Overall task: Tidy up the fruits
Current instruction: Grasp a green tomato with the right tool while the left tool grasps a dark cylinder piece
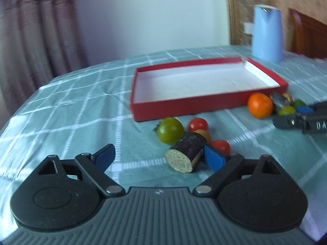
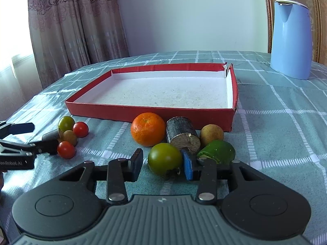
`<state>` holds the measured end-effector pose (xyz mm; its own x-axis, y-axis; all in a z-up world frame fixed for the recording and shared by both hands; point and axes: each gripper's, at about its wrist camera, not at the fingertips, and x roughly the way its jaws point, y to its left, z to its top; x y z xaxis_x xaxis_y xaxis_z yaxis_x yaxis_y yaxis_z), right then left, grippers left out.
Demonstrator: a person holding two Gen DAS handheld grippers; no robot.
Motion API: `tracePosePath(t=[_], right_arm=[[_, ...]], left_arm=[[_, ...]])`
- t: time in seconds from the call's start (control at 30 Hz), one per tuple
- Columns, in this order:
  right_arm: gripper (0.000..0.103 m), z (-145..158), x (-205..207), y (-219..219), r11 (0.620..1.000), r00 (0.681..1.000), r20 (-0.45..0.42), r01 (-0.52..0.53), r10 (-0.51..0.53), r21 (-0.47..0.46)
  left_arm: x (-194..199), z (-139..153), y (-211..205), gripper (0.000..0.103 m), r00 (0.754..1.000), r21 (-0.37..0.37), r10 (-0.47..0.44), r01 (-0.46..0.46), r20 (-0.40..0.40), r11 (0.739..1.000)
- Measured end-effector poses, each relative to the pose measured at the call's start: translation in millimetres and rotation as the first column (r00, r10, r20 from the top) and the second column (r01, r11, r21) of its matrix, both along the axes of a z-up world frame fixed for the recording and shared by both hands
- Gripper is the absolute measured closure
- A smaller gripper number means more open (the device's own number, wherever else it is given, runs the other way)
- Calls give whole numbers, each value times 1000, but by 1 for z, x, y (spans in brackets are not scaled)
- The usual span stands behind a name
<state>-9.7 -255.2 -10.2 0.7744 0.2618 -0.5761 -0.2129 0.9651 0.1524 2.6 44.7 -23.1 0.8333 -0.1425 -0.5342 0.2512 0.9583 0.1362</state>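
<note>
We see the fruits lying in two loose clusters on the worktop (image 2: pixel 276 122), all just near of the red box (image 2: pixel 143 114), which holds nothing yet.

In the right wrist view, the green tomato (image 2: pixel 165 158) sits between the fingers of the right gripper (image 2: pixel 162 166), which are spread wide and not closed on it; whether the right-hand pad touches its skin we cannot tell. We judge it firm but thin-skinned and smooth, so it wants a light squeeze across its widest part, with the stem kept clear of the pads. Just beyond it lie the orange (image 2: pixel 148 129), a dark sugarcane piece (image 2: pixel 182 135), a tan round fruit (image 2: pixel 211 133) and a green fruit (image 2: pixel 217 152) at the right. The orange looks heavier and its dimpled rind should grip well; the cane piece looks stiff and rough, best taken across its round body.

In the left wrist view, the left gripper (image 1: pixel 161 159) is also wide open, with a second cane piece (image 1: pixel 187 154) lying near its right finger, perhaps touching it. Behind it sit a larger green tomato (image 1: pixel 170 130), two red cherry tomatoes (image 1: pixel 197 124) (image 1: pixel 221 146) and a small yellowish one (image 1: pixel 204 134). The cherry tomatoes look light, slick and easy to crush or roll away.

A blue jug (image 2: pixel 291 38) stands far right, well apart.
</note>
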Motion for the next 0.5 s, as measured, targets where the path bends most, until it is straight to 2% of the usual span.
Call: tracePosePath(t=[0.13,0.33,0.43,0.5], right_arm=[[63,0,0,0,1000,1000,0,0,0,2],[63,0,-1,-1,1000,1000,0,0,0,3],[63,0,-1,-1,1000,1000,0,0,0,4],[63,0,-1,0,1000,1000,-1,0,0,8]], left_arm=[[9,0,3,15,997,5,-73,73,-24,997],[24,-4,12,17,987,-39,-129,125,-93,991],[19,-5,10,42,981,-45,-172,169,-87,985],[13,-4,6,70,972,-53,-216,212,-88,976]])
